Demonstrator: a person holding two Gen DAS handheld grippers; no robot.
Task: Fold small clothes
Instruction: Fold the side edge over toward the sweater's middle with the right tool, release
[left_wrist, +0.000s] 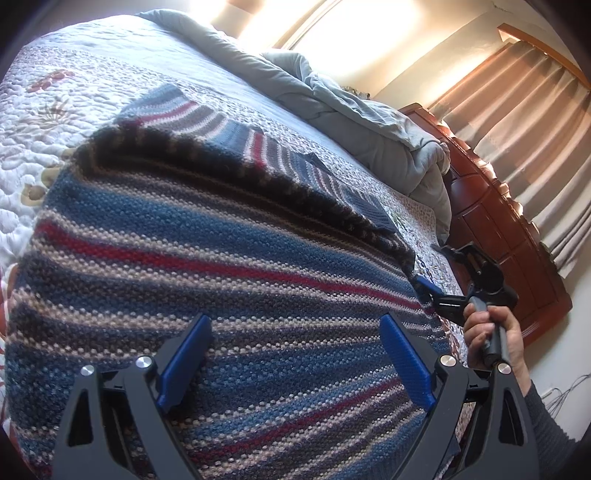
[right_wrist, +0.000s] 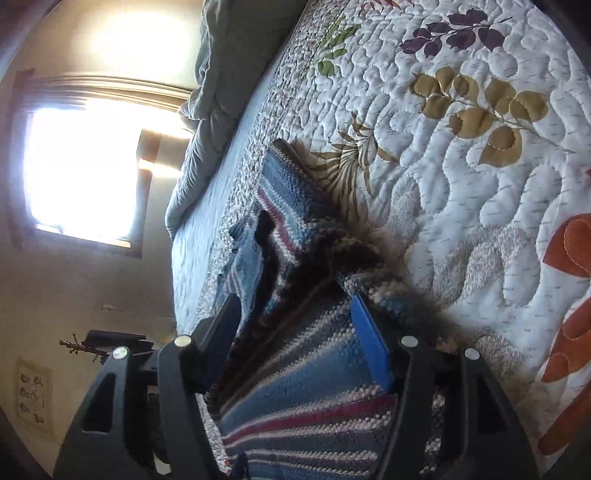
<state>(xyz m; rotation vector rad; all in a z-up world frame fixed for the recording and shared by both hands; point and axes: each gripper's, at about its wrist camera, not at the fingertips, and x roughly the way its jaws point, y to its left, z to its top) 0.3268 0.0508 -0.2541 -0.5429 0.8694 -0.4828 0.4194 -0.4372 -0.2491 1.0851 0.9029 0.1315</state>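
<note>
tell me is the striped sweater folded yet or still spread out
Partly folded: the striped sweater has one portion doubled over, its dark edge crossing the layer beneath, while the rest lies spread on the quilt.

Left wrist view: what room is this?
Most likely a bedroom: a white quilted leaf-print bedspread, a rumpled grey duvet and beige pleated curtains by a sunny window.

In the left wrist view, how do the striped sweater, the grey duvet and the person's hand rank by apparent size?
1. striped sweater, largest, though nearest the camera.
2. grey duvet.
3. person's hand, smallest.
</note>
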